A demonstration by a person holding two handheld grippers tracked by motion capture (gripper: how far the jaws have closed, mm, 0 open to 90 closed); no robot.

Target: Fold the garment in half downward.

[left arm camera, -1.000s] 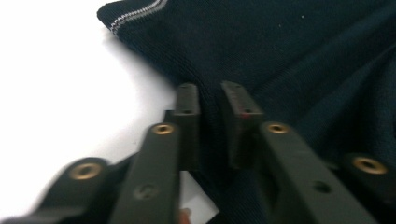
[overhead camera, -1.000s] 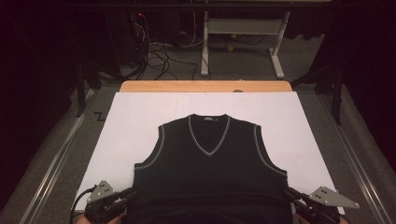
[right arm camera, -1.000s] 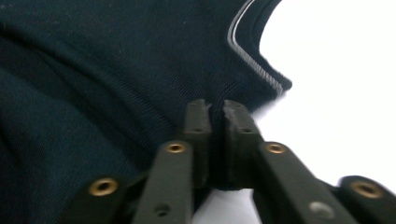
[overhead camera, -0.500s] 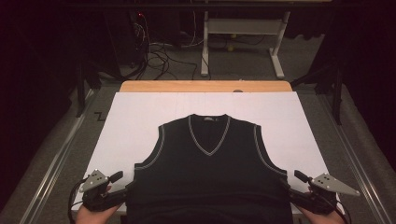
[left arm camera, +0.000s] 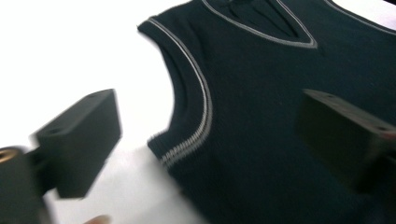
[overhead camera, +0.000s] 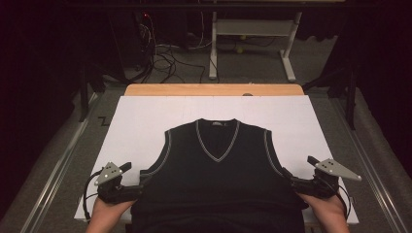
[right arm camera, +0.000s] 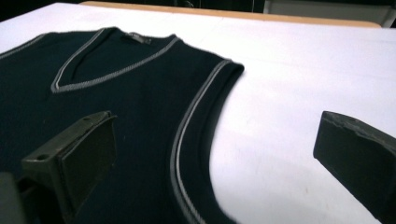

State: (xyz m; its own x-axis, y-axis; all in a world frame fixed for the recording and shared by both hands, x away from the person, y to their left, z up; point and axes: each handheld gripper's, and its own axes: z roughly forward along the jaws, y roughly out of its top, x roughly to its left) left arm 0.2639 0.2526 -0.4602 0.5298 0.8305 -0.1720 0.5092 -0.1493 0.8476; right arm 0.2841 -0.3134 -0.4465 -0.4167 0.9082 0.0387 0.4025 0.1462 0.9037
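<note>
On the white-covered bench point(overhead camera: 145, 121) our left gripper point(overhead camera: 127, 177) and right gripper point(overhead camera: 297, 172) sit at the near corners, jaws just spread wide with nothing pinched. Between them lies the vest point(overhead camera: 218, 174), flat, neck away from us, its long axis running front to back. Each gripper flanks one side seam below an armhole, equally near, so we judge either could take its own edge.

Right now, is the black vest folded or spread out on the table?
Spread out. The vest lies flat, face up, on the white table; V-neck and both armholes are open to view, nothing doubled over.
</note>
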